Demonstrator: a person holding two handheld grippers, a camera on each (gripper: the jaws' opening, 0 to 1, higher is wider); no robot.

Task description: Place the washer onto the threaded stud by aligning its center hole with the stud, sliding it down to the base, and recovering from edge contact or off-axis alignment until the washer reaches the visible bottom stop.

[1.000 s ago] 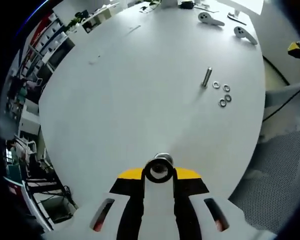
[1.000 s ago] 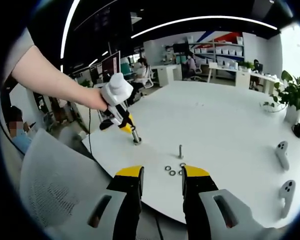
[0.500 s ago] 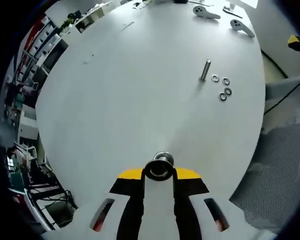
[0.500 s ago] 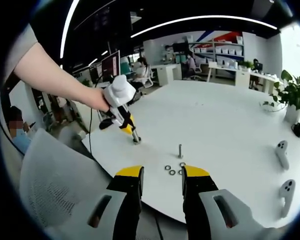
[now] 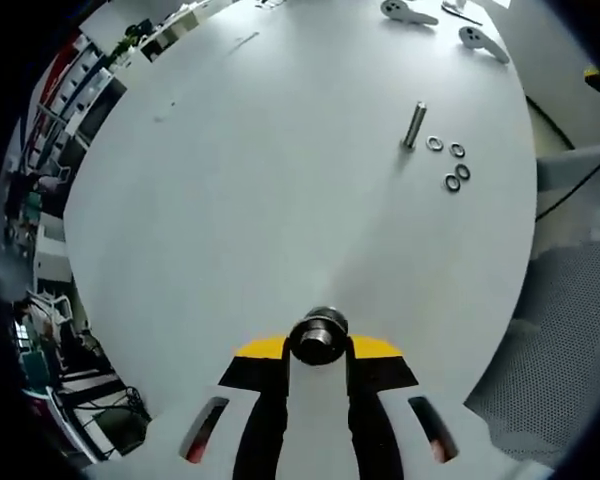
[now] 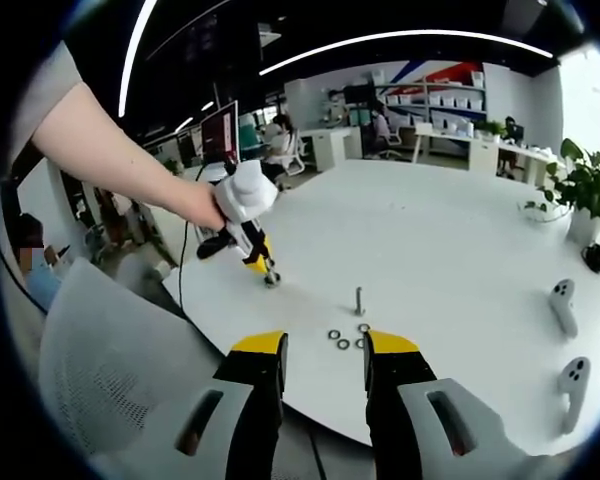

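— Big round white table [image 5: 240, 180], smooth and matte. Where's the work on it?

— Near the edge by the mesh chair [image 6: 110, 370]. An upright threaded stud [image 5: 415, 124] stands there, steel, slim, stiff, with four washers [image 5: 451, 165] lying flat just beside its base, none on it yet.

— And the grippers?

— The left gripper [image 5: 317, 340] is clamped on a second stud [image 6: 270, 272], a short metal bolt held end-on with its base on the table, well apart from the washers. The right gripper [image 6: 324, 352] hangs back over the table edge, jaws parted a little with nothing between them.

— How would those washers handle, you reckon?

— Light, hard, thin, likely slippery on that surface. Flat rings give little to pinch, so I'd guess you take one by its rim, opposite edges, perhaps tipping it up first. Any tilt and it'll probably catch on the threads.

— Anything else?

— Two white handheld controllers [image 6: 565, 305] lying farther off.
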